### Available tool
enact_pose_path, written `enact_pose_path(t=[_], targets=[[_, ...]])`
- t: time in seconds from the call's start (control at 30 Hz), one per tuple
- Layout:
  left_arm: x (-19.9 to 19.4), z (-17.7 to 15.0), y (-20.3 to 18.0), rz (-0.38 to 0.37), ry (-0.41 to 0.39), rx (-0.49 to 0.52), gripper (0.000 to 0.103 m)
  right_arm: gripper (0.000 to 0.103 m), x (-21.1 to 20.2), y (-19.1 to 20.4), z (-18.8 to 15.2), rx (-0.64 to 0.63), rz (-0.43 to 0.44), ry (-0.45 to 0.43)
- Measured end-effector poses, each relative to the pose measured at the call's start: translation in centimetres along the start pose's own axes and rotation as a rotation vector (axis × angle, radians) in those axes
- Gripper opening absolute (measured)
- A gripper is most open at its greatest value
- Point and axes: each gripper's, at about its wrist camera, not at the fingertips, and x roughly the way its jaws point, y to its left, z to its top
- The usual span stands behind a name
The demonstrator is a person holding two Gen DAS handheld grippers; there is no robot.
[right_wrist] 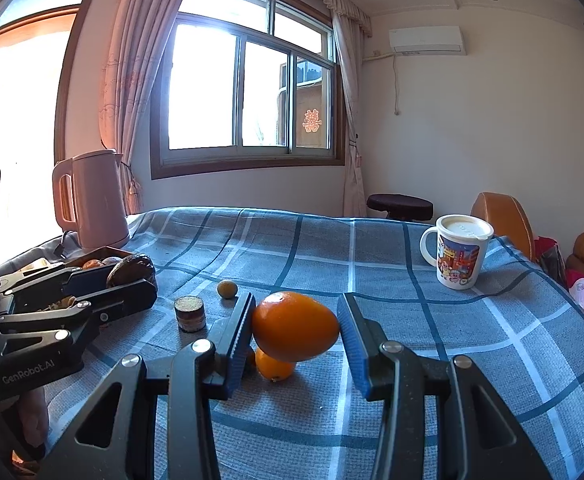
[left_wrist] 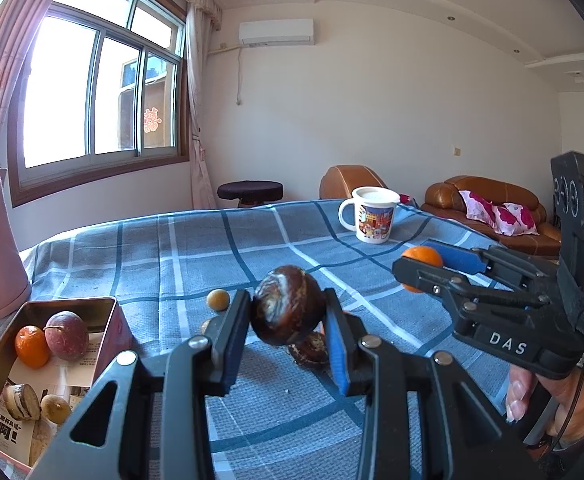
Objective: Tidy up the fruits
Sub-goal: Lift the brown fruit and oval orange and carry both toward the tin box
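Blue checked tablecloth under claw-held orange, long axis crosswise.

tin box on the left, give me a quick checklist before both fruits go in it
1. Left gripper holds the dark brown fruit between its fingers: ok.
2. Right gripper holds the orange, lifted clear of the blue checked cloth: ok.
3. Tin box is open on top: ok.
4. Free space in the box beside the fruits already there: ok, some lining paper shows.
5. Right-side finger pad touching the orange: cannot tell.
6. Loose fruits left on the cloth: not ok, several remain.
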Motion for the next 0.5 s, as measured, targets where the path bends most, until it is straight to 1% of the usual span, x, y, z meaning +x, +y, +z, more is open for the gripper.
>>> enact_pose_path(t=[0.27, 0.5], targets=[[-0.4, -0.2, 0.7, 0.012, 0.006, -0.013, 0.038, 0.045, 0.6, 1.0, 0.2, -0.022, 0.022, 0.017], [-1.2, -0.4, 2.4, 0.059, 0.007, -0.028, 0.038, 0.045, 1.2, 3.2, 1.1, -0.061, 0.070, 0.022]])
